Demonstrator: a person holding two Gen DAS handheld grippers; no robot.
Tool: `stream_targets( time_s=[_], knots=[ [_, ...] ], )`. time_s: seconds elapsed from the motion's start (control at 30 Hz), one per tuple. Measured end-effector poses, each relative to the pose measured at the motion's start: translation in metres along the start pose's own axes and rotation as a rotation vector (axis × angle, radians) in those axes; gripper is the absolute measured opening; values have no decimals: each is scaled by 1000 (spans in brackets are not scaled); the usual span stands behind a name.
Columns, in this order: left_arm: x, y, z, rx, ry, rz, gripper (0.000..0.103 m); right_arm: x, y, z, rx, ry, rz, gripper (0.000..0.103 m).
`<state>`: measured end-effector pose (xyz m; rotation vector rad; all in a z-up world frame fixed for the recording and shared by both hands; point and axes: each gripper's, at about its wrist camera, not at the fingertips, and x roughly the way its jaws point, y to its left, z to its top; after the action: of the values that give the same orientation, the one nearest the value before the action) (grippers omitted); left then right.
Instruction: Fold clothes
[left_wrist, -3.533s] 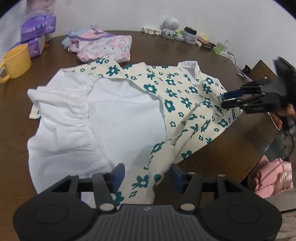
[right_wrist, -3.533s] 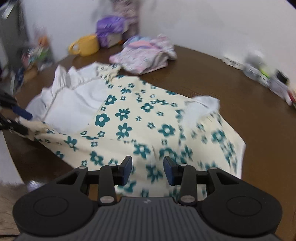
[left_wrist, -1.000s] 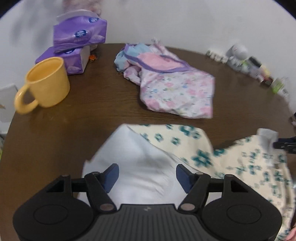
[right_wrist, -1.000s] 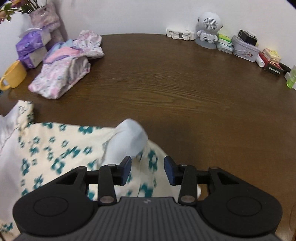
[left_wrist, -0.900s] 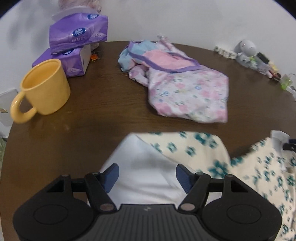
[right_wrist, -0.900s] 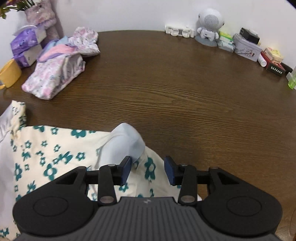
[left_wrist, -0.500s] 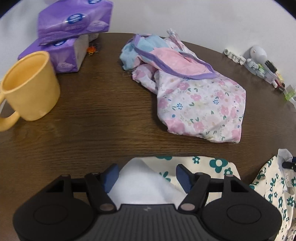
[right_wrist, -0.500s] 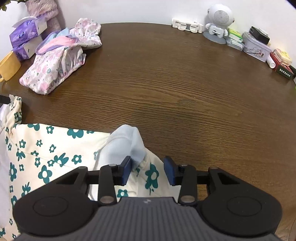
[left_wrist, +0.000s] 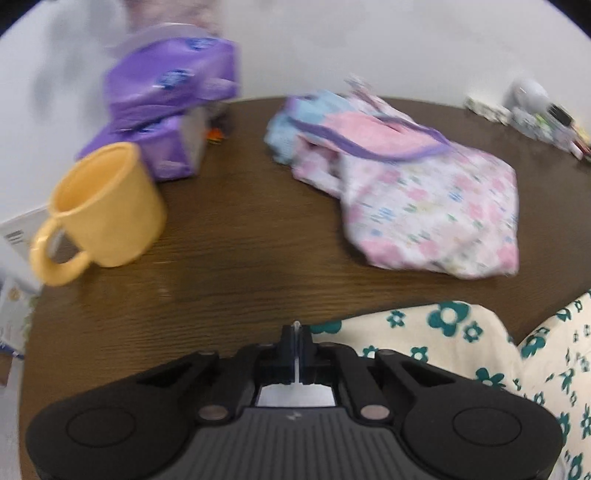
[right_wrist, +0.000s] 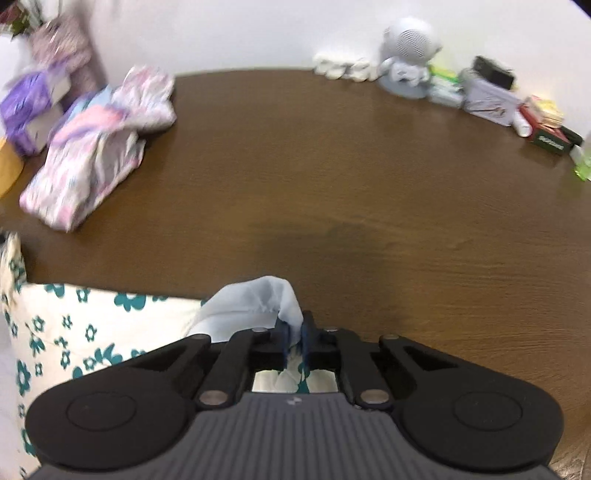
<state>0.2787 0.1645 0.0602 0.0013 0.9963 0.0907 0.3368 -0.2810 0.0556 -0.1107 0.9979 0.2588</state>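
Cream dress (left_wrist: 480, 354) with teal flowers lies on the brown table (left_wrist: 258, 236), just right of the left tongs (left_wrist: 296, 339) and left of and under the right tongs (right_wrist: 293, 338). Left tongs have just closed, jaws pressed together on a thin white edge of the dress, a sliver of it poking out past the tips. Right tongs have just closed too, clamped on a bunched pale white fold of the dress (right_wrist: 255, 299), which humps up just ahead of the tips.

Ahead of the left tongs: bare table, then a yellow mug (left_wrist: 99, 218) to the front left, purple tissue packs (left_wrist: 166, 110) stacked behind it, and a folded pink floral garment (left_wrist: 417, 192) to the front right, well apart from the dress. Ahead of the right tongs: wide bare table, the same pink garment (right_wrist: 92, 158) far left, a white round-headed figure (right_wrist: 408, 59) and small boxes (right_wrist: 487, 96) along the far edge by the wall. Nothing sits between either tongs and the open table ahead.

Most of the dress is hidden under both tong bodies or cut off at the frame edges. Both views are motion-blurred; far-edge clutter is hard to make out. Mug only shows as a yellow sliver at the left edge of the right view.
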Motion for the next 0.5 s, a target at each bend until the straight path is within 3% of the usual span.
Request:
stream_targets(
  time_s=[0.2,0.33,0.4,0.47,0.5],
  knots=[
    [6,7,0,-45,-21,65,0,8,2,10,36,-38,-37,5],
    [6,9,-5,-94,-17,63,3,20,4,12,51,-30,-50,8],
    [-4,16,-7,-152,-28,25,12,15,1,9,70,-20,-18,14],
    [-23,24,-10,-199,-85,5,27,-5,-6,5,107,-33,20,32],
    [-34,28,-12,-215,-121,3,40,-22,-9,0,112,-64,51,41]
  ],
)
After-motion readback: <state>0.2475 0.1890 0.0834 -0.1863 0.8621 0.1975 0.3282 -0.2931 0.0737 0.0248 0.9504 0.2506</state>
